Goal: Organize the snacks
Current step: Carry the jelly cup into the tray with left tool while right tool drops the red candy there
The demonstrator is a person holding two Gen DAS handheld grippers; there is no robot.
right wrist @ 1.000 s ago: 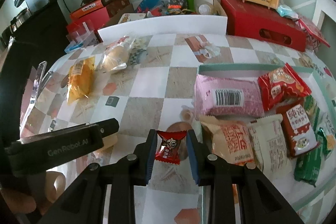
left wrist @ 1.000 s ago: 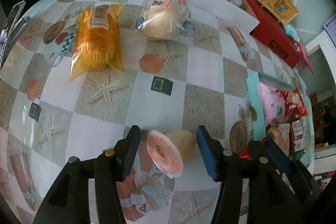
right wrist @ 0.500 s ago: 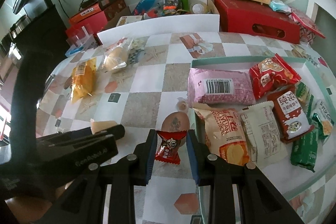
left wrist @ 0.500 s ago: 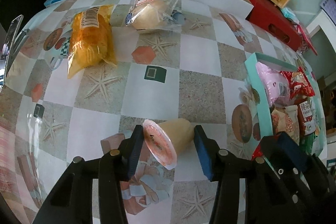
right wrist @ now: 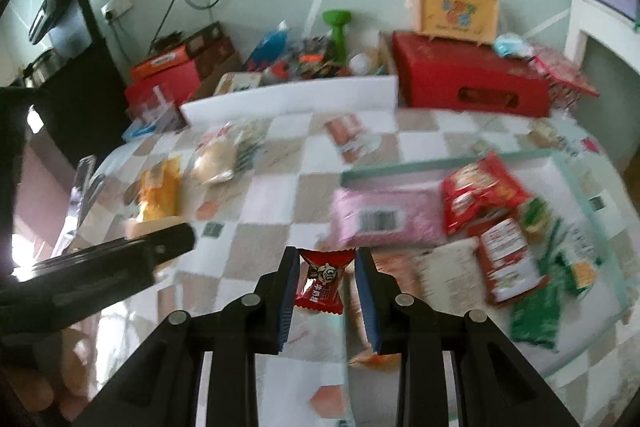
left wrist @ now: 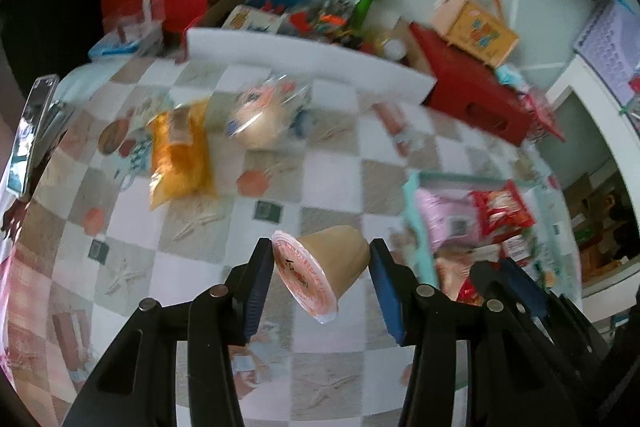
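The left tool (left wrist: 320,277) holds a jelly cup (left wrist: 326,267) sideways between its pads, above the desk (left wrist: 332,183). The right tool (right wrist: 326,283) is closed on a red candy (right wrist: 322,283), just left of the tray (right wrist: 440,167) full of snacks. Open desk lies between the tray and the yellow bag (left wrist: 178,155).

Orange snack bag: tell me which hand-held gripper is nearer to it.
Left. The left hand-held gripper, holding a jelly cup, sits nearer the orange snack bag. The right hand-held gripper is farther, beside the tray.
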